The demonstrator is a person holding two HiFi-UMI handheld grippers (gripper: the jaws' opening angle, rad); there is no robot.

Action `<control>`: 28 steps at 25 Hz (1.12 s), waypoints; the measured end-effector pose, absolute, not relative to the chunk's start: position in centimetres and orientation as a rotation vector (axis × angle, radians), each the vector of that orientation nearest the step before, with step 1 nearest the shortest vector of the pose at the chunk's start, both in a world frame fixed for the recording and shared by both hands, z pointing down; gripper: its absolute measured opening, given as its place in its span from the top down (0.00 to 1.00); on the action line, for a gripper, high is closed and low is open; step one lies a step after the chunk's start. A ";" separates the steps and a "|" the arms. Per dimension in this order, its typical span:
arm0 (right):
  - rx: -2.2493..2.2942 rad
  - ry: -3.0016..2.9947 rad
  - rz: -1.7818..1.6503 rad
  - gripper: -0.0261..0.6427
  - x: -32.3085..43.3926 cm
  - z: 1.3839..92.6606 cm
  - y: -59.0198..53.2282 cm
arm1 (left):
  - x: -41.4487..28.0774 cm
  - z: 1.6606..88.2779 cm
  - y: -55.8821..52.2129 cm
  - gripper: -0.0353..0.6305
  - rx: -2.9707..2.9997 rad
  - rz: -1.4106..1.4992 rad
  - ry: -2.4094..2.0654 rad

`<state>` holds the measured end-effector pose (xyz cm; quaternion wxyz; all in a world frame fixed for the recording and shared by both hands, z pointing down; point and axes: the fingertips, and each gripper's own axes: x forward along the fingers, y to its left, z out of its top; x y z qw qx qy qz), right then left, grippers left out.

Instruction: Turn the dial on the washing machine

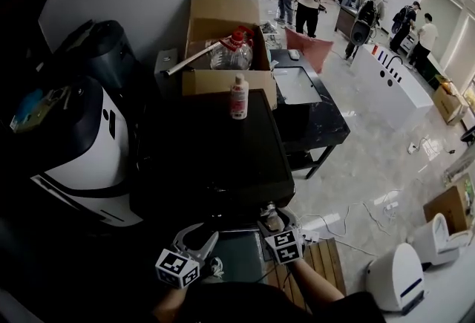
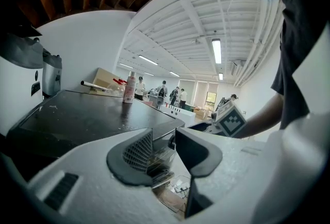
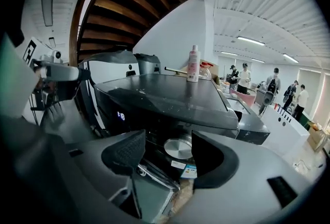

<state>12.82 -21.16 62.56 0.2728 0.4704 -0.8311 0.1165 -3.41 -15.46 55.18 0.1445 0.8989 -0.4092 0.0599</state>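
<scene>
In the head view I see the washing machine (image 1: 215, 151), black and flat-topped. A pink-and-white bottle (image 1: 238, 96) stands upright at its far edge, and an open cardboard box (image 1: 223, 24) sits just behind that. Both tools hang at the machine's near front edge, the left gripper (image 1: 199, 238) toward the middle and the right gripper (image 1: 272, 219) by the right corner. The front panel is too dark here for me to pick out the dial.

In the left gripper view, its fingers stand apart with nothing between them. The machine's top stretches away to the left.

In the right gripper view, the fingers are also apart. The round silver dial (image 3: 178, 148) on the machine's front panel shows in the gap, seemingly just beyond the tips and untouched.
</scene>
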 end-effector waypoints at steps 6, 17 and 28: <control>1.245 -2.168 0.302 0.55 13.2 64.6 -22.0 | -3.8 55.6 -15.2 0.75 2.574 0.184 -1.189; 1.201 -2.118 0.234 0.53 12.9 66.5 -22.8 | -5.1 56.2 -15.1 0.75 2.542 0.190 -1.228; 1.224 -2.087 0.365 0.52 13.8 68.0 -22.9 | -5.2 56.7 -15.1 0.75 2.526 0.198 -1.226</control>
